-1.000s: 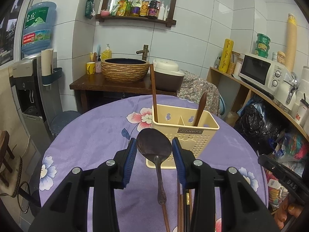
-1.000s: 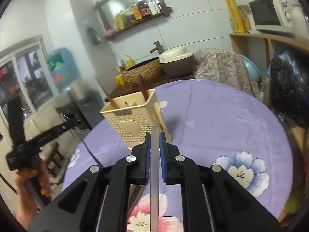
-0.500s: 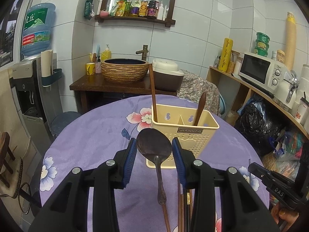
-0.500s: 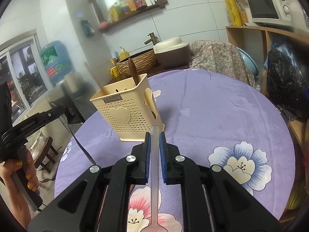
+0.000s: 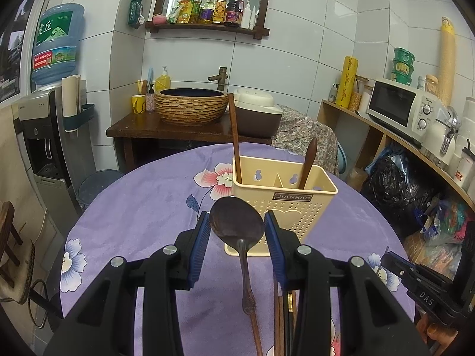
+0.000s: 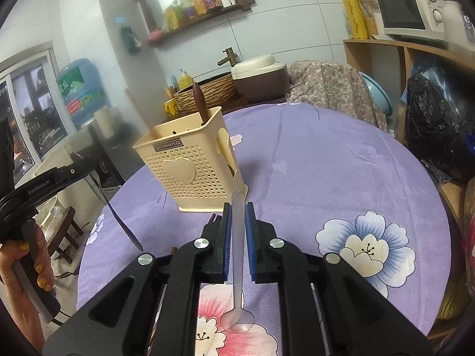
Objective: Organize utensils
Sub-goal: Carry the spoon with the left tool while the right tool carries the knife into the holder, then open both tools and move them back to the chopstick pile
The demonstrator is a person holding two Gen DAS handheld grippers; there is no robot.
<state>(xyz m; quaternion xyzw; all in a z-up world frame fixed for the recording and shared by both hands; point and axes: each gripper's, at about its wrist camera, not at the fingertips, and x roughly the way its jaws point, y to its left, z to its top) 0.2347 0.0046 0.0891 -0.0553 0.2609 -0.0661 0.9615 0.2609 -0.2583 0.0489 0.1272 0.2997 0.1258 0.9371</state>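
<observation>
The left hand-held gripper (image 5: 237, 231) is pinching the bowl of a dark spoon (image 5: 237, 225), whose handle is trailing back under it over a round tabletop (image 5: 142, 207) draped in purple flowered cloth. Just ahead, a cream utensil caddy (image 5: 285, 198) is standing with two wooden handles rising from it. The right hand-held gripper (image 6: 238, 216) is pressing together on a translucent spoon (image 6: 238, 255), its bowl hanging back beneath, the caddy ahead-left. White tiled walls are enclosing the room, with a microwave (image 5: 397, 106) off to the right.
</observation>
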